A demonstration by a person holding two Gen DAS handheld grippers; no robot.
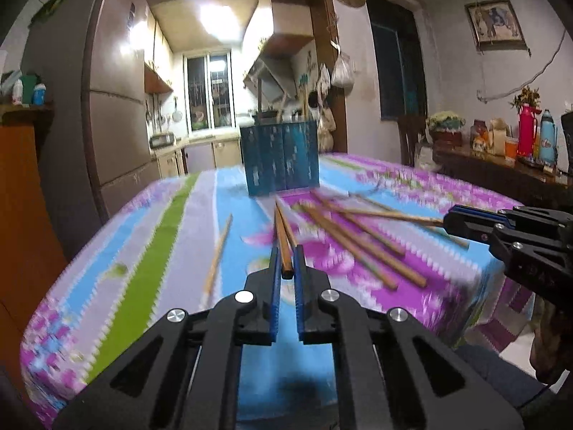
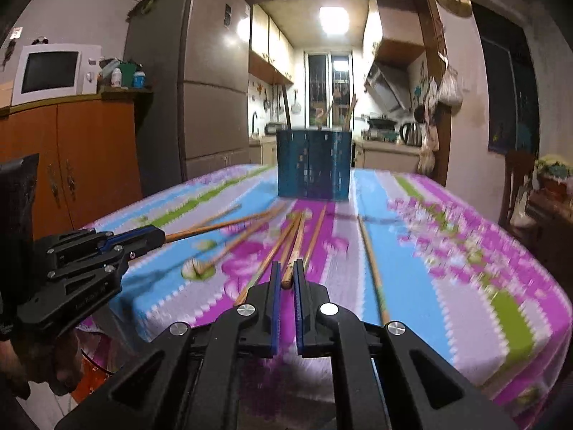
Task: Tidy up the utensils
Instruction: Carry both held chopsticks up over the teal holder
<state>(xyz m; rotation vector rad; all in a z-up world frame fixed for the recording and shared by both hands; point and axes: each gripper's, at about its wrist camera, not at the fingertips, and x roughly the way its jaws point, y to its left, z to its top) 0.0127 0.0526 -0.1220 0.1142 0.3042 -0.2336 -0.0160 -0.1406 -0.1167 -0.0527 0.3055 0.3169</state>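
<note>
A blue utensil holder (image 1: 281,157) stands upright at the far middle of the table; it also shows in the right wrist view (image 2: 313,165) with a few sticks in it. Several wooden chopsticks (image 1: 352,240) lie scattered on the cloth in front of it. My left gripper (image 1: 286,258) is shut on a chopstick (image 1: 283,236) that points toward the holder. My right gripper (image 2: 287,272) is shut on another chopstick (image 2: 295,247). The left gripper shows at left in the right wrist view (image 2: 143,238), and the right gripper shows at right in the left wrist view (image 1: 454,224).
The table carries a flowered purple, blue and green cloth (image 1: 161,251). A fridge (image 2: 211,82) and an orange cabinet (image 2: 71,157) with a microwave (image 2: 53,71) stand left. A side table with flasks (image 1: 533,136) stands right. The table's near edge is close under both grippers.
</note>
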